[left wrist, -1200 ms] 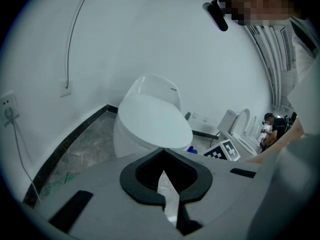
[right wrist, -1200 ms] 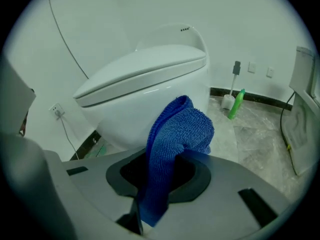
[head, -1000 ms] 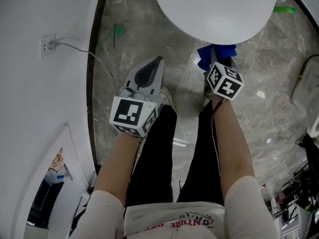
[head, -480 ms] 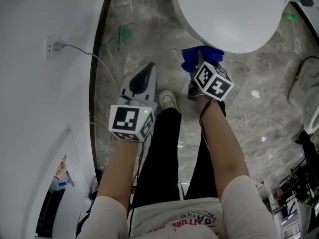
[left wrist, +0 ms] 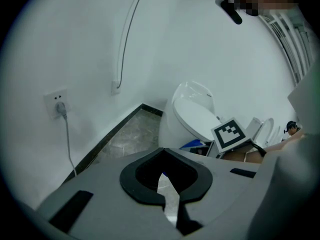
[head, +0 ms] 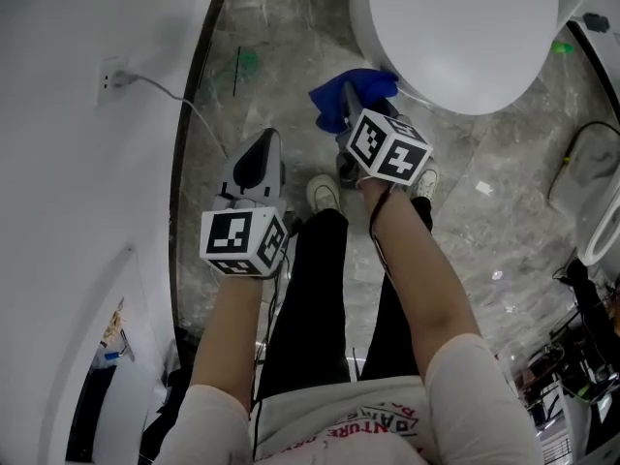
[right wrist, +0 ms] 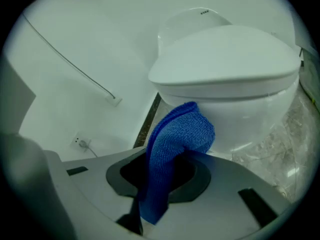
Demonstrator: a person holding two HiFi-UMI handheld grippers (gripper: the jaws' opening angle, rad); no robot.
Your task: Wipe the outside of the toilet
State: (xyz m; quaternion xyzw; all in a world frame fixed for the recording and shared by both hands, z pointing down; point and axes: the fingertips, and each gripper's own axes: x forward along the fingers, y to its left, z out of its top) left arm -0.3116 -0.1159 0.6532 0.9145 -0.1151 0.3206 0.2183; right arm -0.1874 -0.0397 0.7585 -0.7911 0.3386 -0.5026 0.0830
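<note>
Grey marbled floor runs between a white wall on our left, with its socket and trailing cable, and the toilet, which stands ahead of us and to the right with its lid down. Our right gripper has its jaws pinched on a blue cloth, and in the right gripper view the cloth rises out of the jaws as a folded hump and drops back through them. From this gripper the toilet lies straight ahead and slightly right. The bowl's front curve under the seat rim sits directly behind the fold, very near, though we cannot tell whether cloth and porcelain are touching. The bowl's long axis runs away from us toward the wall behind it, so we judge that the outside to be wiped curves off to both sides of the cloth. Our left gripper hangs well apart from the bowl, down by the wall. Its jaws are closed on nothing, with only a sliver of floor showing between them. We judge the right hand to be the nearer one and the one placed to wipe.
</note>
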